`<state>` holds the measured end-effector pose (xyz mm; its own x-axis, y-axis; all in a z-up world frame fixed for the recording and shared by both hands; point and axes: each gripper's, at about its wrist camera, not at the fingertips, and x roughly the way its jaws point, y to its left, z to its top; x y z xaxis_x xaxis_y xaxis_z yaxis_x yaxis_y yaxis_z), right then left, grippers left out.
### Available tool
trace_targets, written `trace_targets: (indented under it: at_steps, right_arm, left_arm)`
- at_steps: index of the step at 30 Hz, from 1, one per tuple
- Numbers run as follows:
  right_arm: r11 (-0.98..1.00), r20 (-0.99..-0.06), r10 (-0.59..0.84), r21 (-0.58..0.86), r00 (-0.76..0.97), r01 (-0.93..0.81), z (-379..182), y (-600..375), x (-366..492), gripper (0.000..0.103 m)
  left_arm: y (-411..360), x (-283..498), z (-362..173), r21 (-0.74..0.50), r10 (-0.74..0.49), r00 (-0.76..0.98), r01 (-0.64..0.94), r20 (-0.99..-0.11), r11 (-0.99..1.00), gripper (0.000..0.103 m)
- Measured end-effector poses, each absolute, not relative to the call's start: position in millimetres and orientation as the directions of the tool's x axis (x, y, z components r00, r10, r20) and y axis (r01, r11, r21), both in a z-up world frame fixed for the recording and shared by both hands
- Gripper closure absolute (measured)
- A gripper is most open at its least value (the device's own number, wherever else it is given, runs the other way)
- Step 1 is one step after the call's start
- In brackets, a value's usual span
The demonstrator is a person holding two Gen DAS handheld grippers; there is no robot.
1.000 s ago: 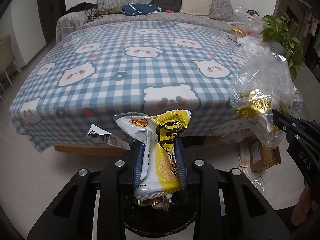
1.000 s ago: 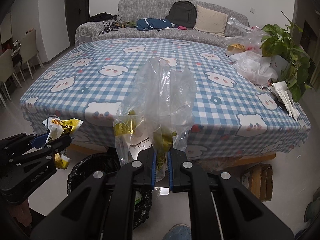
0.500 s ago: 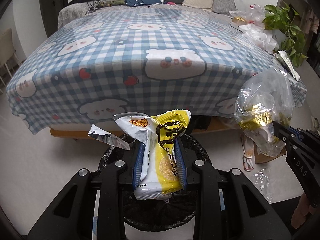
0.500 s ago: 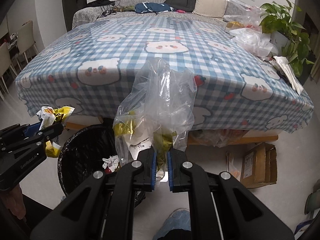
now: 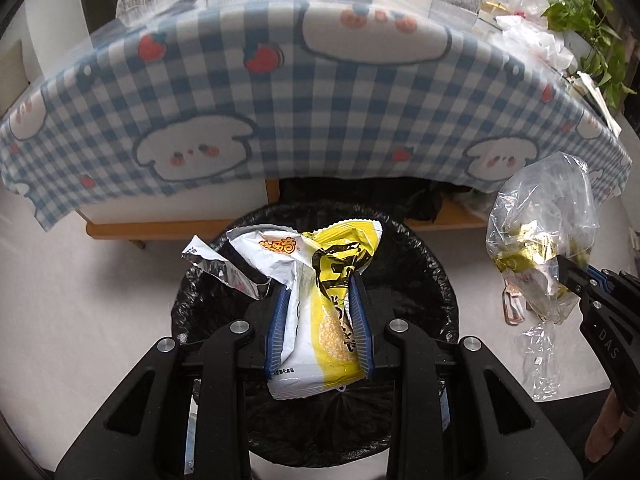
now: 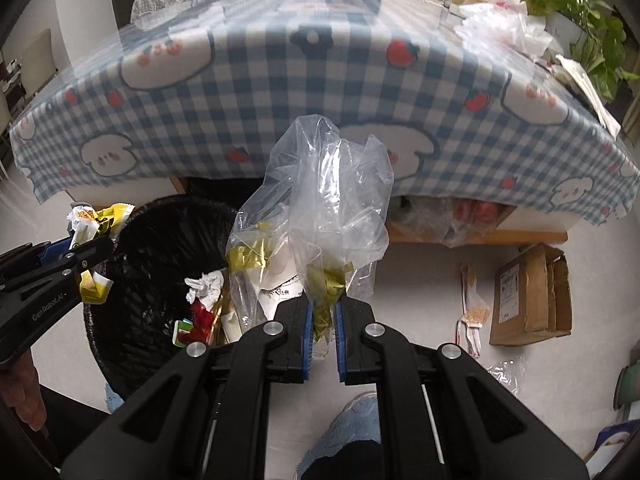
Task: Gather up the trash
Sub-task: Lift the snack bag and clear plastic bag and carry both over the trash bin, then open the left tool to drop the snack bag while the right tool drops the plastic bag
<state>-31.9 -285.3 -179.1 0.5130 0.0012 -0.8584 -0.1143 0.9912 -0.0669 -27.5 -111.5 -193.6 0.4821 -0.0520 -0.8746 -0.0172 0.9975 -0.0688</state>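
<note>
With some trash already in the bin (image 6: pixel 160 264), left gripper (image 5: pixel 318 320) jaws gripped snack wrappers (image 5: pixel 320 300) above it and right gripper (image 6: pixel 322 320) jaws clamped a clear bag (image 6: pixel 320 208) beside it, both undropped.

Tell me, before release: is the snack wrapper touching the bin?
Cannot tell. In the left wrist view the wrapper overlaps the bin opening, showing neither gap nor contact.

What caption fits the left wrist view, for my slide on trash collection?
Left gripper clamps yellow-and-white snack wrappers above a black-lined trash bin, beside the checked tablecloth.

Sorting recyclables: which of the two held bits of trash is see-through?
The clear plastic bag in the right gripper; the left gripper clamps opaque yellow-and-white snack wrappers.
</note>
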Motion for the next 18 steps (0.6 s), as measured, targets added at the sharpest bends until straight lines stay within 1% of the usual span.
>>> trace_targets:
  at_steps: [5,12,15,18]
  right_arm:
    - [0.994,-0.872,-0.009,-0.063,0.49,-0.094,-193,-288,-30,0.095]
    - [0.994,-0.874,-0.01,-0.063,0.485,-0.092,-200,-286,-31,0.095]
    - [0.993,-0.875,-0.009,-0.064,0.485,-0.096,-200,-286,-31,0.095]
    - [0.994,-0.873,-0.008,-0.062,0.487,-0.094,-199,-284,-31,0.095]
  left_arm:
    - [-117,-27,-214,-0.075,-0.061,0.462,-0.012,-0.885,0.997,0.074]
    - [-126,-23,-229,-0.075,-0.067,0.435,-0.001,-0.898,0.997,0.074]
    - [-127,-22,-230,-0.077,-0.073,0.433,0.008,-0.898,0.997,0.071]
    - [-125,-23,-229,-0.067,-0.065,0.443,0.011,-0.894,0.998,0.064]
